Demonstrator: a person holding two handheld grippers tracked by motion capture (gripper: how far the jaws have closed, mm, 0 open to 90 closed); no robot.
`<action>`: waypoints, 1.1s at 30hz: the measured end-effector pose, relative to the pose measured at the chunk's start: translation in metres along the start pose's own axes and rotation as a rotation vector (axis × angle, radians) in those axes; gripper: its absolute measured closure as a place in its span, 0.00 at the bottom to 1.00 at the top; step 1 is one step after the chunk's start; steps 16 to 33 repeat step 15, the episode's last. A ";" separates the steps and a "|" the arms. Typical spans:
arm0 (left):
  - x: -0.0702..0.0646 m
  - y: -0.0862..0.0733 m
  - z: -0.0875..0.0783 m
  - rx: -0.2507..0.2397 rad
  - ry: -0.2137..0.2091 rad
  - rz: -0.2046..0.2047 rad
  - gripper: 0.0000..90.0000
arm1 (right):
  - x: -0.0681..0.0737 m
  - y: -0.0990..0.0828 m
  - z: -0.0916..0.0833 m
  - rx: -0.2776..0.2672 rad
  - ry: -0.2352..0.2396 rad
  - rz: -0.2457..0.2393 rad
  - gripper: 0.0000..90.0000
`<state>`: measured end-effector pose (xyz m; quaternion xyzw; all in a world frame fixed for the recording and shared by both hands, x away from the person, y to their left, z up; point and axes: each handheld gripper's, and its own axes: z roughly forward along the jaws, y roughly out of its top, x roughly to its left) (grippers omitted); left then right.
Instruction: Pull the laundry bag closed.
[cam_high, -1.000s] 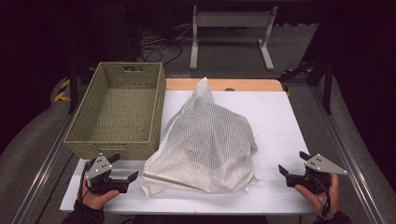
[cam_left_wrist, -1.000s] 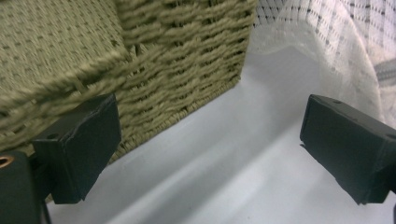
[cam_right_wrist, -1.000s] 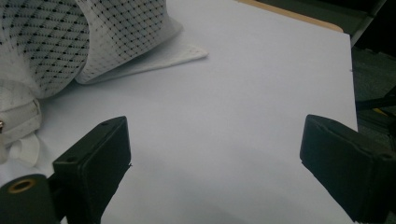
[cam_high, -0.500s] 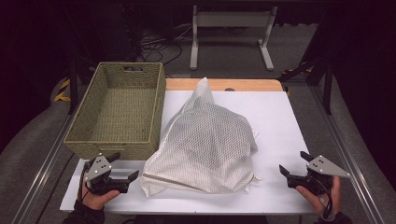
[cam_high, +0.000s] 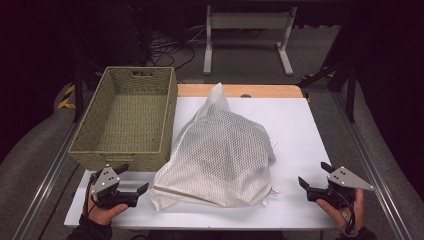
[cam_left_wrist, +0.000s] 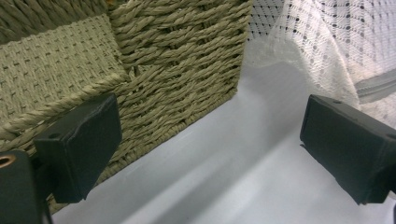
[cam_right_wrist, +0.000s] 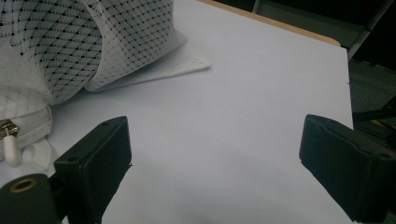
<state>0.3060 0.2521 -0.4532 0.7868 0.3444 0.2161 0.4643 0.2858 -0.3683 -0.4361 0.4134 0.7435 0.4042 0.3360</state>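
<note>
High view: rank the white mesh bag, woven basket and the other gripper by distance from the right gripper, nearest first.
From the right gripper, at the table's near right corner:
1. White mesh laundry bag, mid-table, just to its left; zipper end nearest.
2. Left gripper, near left corner, beyond the bag.
3. Olive woven wicker basket, far left side, its near corner about as far as the left gripper; its bulk farther.

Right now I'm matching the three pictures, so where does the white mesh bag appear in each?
High view: the white mesh bag lies mid-table, right of the wicker basket.
Left gripper view: upper right corner, beside the basket's corner.
Right gripper view: upper left, zipper pull at the left edge.
Shared landmark: the white tabletop.
</note>
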 end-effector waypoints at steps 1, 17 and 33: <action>0.000 0.000 0.000 0.001 -0.001 0.000 0.07 | 0.000 0.000 0.000 -0.001 0.002 0.004 0.12; 0.002 0.001 0.000 -0.005 0.022 -0.021 0.06 | 0.001 -0.001 0.000 0.000 0.017 0.007 0.12; 0.002 0.001 0.000 -0.005 0.022 -0.021 0.06 | 0.001 -0.001 0.000 0.000 0.017 0.007 0.12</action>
